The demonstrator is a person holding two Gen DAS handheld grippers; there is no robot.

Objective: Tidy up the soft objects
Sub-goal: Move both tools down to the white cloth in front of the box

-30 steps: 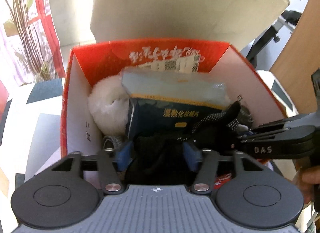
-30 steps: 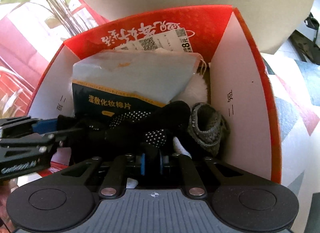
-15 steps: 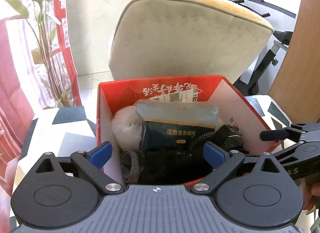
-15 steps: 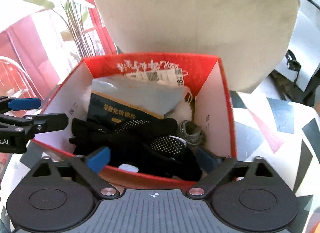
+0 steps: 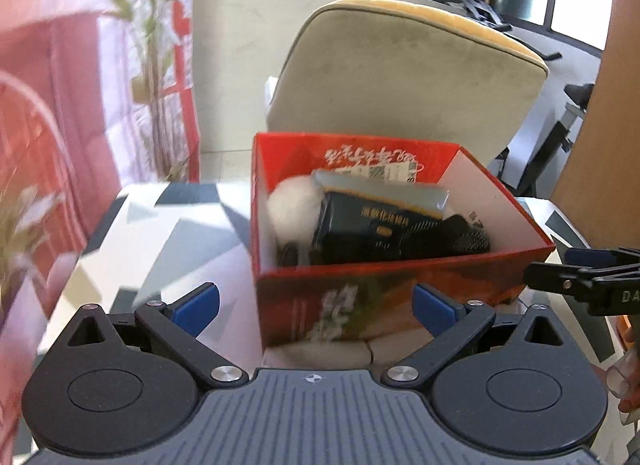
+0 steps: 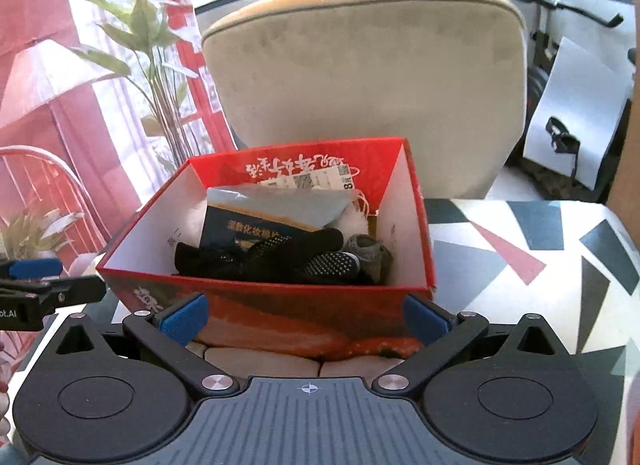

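Soft things packed in the red box, both claws released and empty.

The black dotted gloves (image 6: pixel 276 261) lie limp on top inside the red box (image 6: pixel 280 305) on the patterned tabletop (image 6: pixel 520 265), beside a grey knit sock (image 6: pixel 370 253), a white fluffy ball (image 5: pixel 294 205) and a cotton-pad pack (image 6: pixel 260 221). All look light and squashy; pinch a bunched fold, not the slick pack. Left claw (image 5: pixel 316 301) and right claw (image 6: pixel 304 315) stand wide before the box.
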